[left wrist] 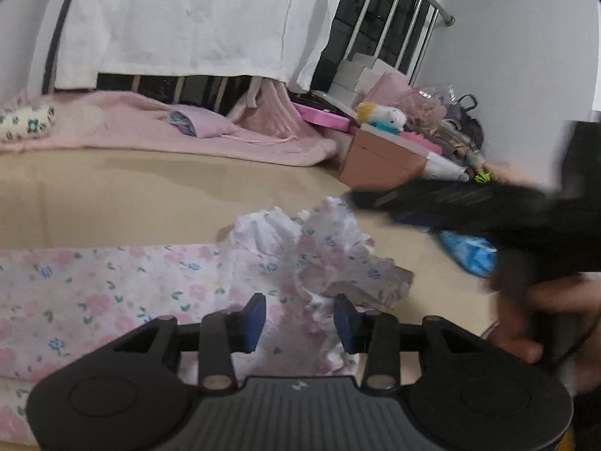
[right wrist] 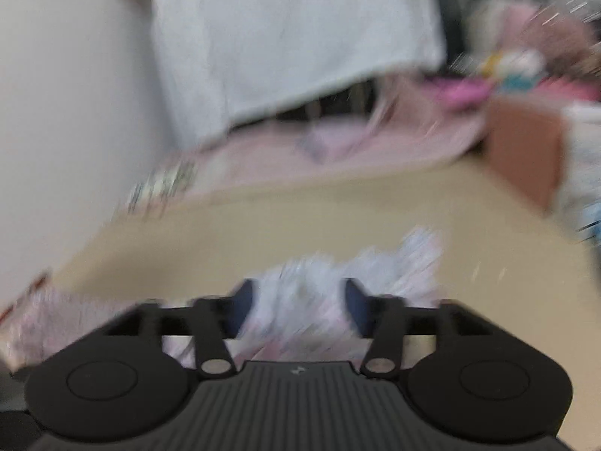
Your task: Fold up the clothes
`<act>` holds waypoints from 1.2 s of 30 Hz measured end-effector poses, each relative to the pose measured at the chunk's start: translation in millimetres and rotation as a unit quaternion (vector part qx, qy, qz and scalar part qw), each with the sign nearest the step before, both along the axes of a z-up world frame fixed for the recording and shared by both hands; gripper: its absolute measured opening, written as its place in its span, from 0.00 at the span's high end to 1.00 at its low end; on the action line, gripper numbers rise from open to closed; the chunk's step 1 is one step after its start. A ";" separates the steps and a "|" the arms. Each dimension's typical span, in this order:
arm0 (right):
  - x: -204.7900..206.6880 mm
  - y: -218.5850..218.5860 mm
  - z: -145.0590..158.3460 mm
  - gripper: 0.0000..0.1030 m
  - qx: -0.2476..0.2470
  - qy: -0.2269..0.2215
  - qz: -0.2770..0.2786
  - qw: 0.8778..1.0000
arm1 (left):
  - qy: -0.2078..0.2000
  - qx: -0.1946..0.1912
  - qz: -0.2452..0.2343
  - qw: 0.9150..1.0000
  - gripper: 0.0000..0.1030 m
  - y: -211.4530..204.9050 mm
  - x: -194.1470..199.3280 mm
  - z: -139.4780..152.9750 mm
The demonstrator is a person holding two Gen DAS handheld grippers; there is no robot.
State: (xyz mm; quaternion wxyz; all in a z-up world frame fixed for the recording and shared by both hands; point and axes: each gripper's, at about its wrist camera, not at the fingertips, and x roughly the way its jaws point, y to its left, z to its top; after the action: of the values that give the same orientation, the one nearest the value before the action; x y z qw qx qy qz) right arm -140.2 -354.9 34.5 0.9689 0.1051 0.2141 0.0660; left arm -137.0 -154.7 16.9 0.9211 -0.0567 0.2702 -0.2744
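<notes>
A white garment with pink and blue flowers [left wrist: 112, 293] lies flat on the beige surface [left wrist: 150, 195], and its right end is bunched into a ruffled heap [left wrist: 319, 248]. My left gripper [left wrist: 300, 323] hovers low over that heap, its blue pads apart with cloth showing in the gap, not pinched. In the heavily blurred right wrist view, my right gripper [right wrist: 296, 304] also stands open over the crumpled floral cloth [right wrist: 319, 285]. A person's hand [left wrist: 526, 338] holding a blurred black tool crosses the right side of the left wrist view.
A pink blanket [left wrist: 188, 127] and a flowered pillow [left wrist: 26, 124] lie along the back. A brown box [left wrist: 379, 161] with toys and clutter stands at the back right, with a blue packet [left wrist: 469, 255] nearby. A white sheet [left wrist: 188, 18] hangs behind.
</notes>
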 end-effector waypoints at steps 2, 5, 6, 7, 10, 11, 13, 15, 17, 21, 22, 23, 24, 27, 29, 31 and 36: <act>-18.5 -13.0 7.1 0.45 0.013 -0.015 -0.034 0.999 | -0.003 0.021 -0.004 1.000 0.65 -8.2 -0.3 -1.2; -36.6 -14.7 7.4 0.72 0.020 -0.025 -0.002 0.999 | -0.006 0.035 -0.012 0.999 0.74 -17.3 1.8 -3.4; -36.4 -10.7 3.4 0.73 0.023 -0.019 0.021 0.999 | -0.005 0.033 -0.012 0.999 0.74 -17.0 2.0 -3.0; -30.5 -4.6 -1.5 0.74 0.022 -0.009 0.035 0.999 | -0.003 0.029 -0.010 1.000 0.74 -15.6 2.0 -2.1; -3.8 13.2 -24.8 0.78 -0.001 0.036 0.060 0.998 | 0.003 0.008 -0.002 1.000 0.74 3.7 0.3 7.6; 3.8 16.0 -30.2 0.79 -0.007 0.053 0.067 0.996 | 0.005 0.001 0.002 1.000 0.73 15.2 0.1 14.0; 17.9 21.0 -39.8 0.79 -0.017 0.085 0.082 0.993 | 0.003 0.003 0.014 1.000 0.67 35.8 5.2 29.6; 12.0 13.2 -22.9 0.74 -0.012 0.076 0.088 0.993 | 0.000 0.013 0.026 1.000 0.62 50.1 16.8 46.6; 18.3 -8.2 -1.6 0.56 -0.008 0.051 0.072 0.996 | 0.002 0.020 0.040 0.999 0.59 53.1 33.6 62.3; 64.1 -54.1 11.8 0.40 -0.007 0.072 0.027 0.997 | 0.046 0.023 0.046 0.998 0.53 31.1 59.7 66.7; 80.5 -64.4 9.3 0.40 -0.005 0.089 0.019 0.996 | 0.064 0.018 0.042 0.997 0.53 23.3 63.5 63.5; 95.0 -70.4 3.1 0.40 -0.002 0.107 0.012 0.994 | 0.084 0.004 0.027 0.996 0.54 15.0 64.7 58.3; 109.6 -76.5 -3.2 0.40 0.000 0.124 0.006 0.992 | 0.101 -0.014 0.005 0.995 0.55 6.0 64.1 52.5; 134.9 -78.1 -16.7 0.43 0.011 0.159 0.019 0.987 | 0.109 -0.040 -0.034 0.993 0.59 -24.5 61.6 38.3; 146.5 -74.3 -24.1 0.80 0.020 0.177 0.036 0.983 | 0.123 -0.024 -0.021 0.992 0.69 -42.4 67.8 29.2; 147.3 -69.5 -25.2 0.97 0.020 0.178 0.045 0.983 | 0.146 0.002 0.011 0.989 0.74 -52.0 77.0 18.3; 67.8 -31.3 15.5 0.97 -0.038 0.020 0.167 0.985 | 0.167 -0.024 0.019 0.985 0.78 -35.5 80.7 15.2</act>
State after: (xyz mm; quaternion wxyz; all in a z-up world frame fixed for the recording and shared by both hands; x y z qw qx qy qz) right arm -72.4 -386.2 50.0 0.9430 0.0320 0.2508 0.2166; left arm -56.2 -190.2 32.1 0.8664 -0.1295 0.4126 -0.2496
